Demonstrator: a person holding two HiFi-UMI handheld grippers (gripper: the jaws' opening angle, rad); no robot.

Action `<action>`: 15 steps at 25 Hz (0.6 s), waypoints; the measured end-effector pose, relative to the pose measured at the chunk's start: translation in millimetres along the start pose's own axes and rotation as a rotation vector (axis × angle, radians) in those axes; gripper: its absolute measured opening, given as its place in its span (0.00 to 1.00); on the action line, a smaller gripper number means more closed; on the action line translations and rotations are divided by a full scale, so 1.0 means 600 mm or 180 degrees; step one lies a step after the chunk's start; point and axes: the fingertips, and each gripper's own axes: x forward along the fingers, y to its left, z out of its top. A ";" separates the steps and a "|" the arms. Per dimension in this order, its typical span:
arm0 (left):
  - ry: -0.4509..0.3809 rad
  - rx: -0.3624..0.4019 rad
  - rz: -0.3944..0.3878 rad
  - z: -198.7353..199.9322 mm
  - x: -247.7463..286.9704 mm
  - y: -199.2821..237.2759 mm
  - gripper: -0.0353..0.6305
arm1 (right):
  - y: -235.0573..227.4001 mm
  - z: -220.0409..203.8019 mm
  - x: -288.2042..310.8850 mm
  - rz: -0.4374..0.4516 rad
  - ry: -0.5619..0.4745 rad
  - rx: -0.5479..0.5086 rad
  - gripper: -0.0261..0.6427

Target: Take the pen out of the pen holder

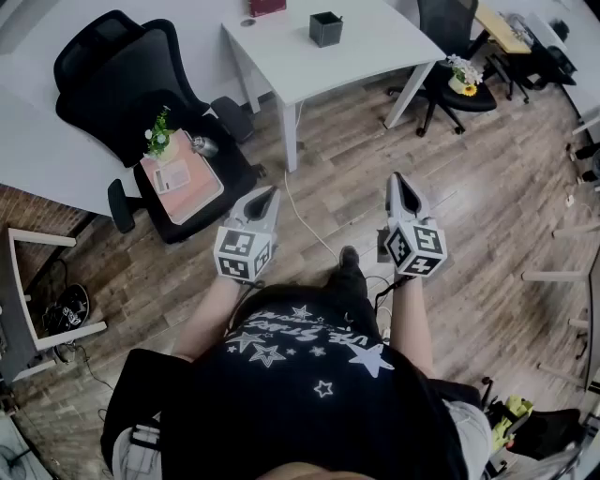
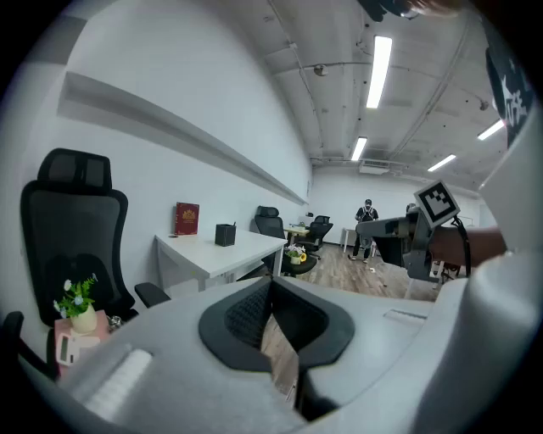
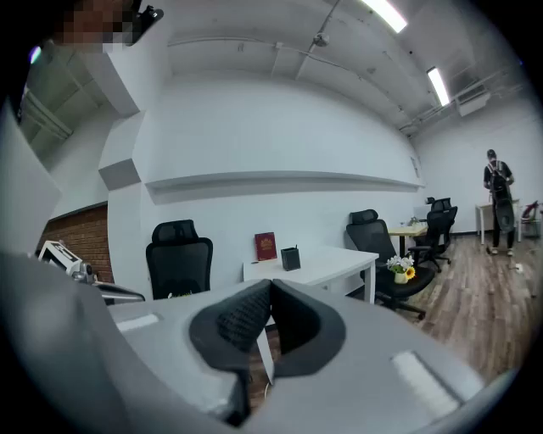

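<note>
A: Quick, where do we log the pen holder?
B: The black square pen holder [image 1: 325, 28] stands on the white desk [image 1: 366, 58], top centre of the head view. It's well apart from both grippers. The pen is too small for us to make out.
A: Left gripper?
B: The left gripper [image 1: 272, 191] is held over the wood floor [image 1: 469, 187], just left of centre. Its jaws are pressed together at the tips, and we see nothing between them.
A: Right gripper?
B: Same. The right gripper [image 1: 398, 177] is right of centre, about level with the left. Its jaws are closed pad to pad and empty.
A: Which way are both aimed?
B: Up the frame, roughly toward the desk. In both gripper views we see the holder above the closed tips, far off.
A: Anything else we tag?
B: A red book [image 1: 267, 7] stands left of the holder at the desk's far edge. There's a black office chair [image 1: 112, 66] upper left, with a pink box [image 1: 183, 180] and a small potted plant [image 1: 159, 134] on its seat.
</note>
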 end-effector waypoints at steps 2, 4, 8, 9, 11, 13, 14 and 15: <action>0.0044 -0.0064 -0.0081 -0.013 -0.009 -0.012 0.07 | 0.009 -0.016 -0.013 0.0012 0.0077 -0.0032 0.04; 0.0098 -0.0146 -0.0150 -0.033 -0.019 -0.022 0.07 | 0.013 -0.028 -0.025 0.0006 0.0139 -0.0052 0.04; 0.0161 -0.0399 -0.0172 -0.050 -0.028 -0.025 0.07 | 0.004 -0.034 -0.037 -0.0077 0.0173 -0.0040 0.04; 0.0145 -0.0408 -0.0158 -0.046 -0.028 -0.025 0.07 | 0.001 -0.036 -0.039 -0.0098 0.0183 -0.0037 0.04; 0.0098 -0.0358 -0.0133 -0.034 -0.028 -0.026 0.07 | 0.000 -0.043 -0.043 -0.0122 0.0210 -0.0038 0.04; 0.0078 -0.0303 -0.0118 -0.028 -0.030 -0.029 0.07 | 0.004 -0.049 -0.045 -0.0125 0.0228 -0.0046 0.04; 0.0083 -0.0287 -0.0110 -0.029 -0.032 -0.030 0.07 | 0.007 -0.051 -0.045 -0.0120 0.0231 -0.0055 0.04; 0.0099 -0.0277 -0.0100 -0.033 -0.036 -0.031 0.07 | 0.010 -0.053 -0.045 -0.0110 0.0227 -0.0067 0.04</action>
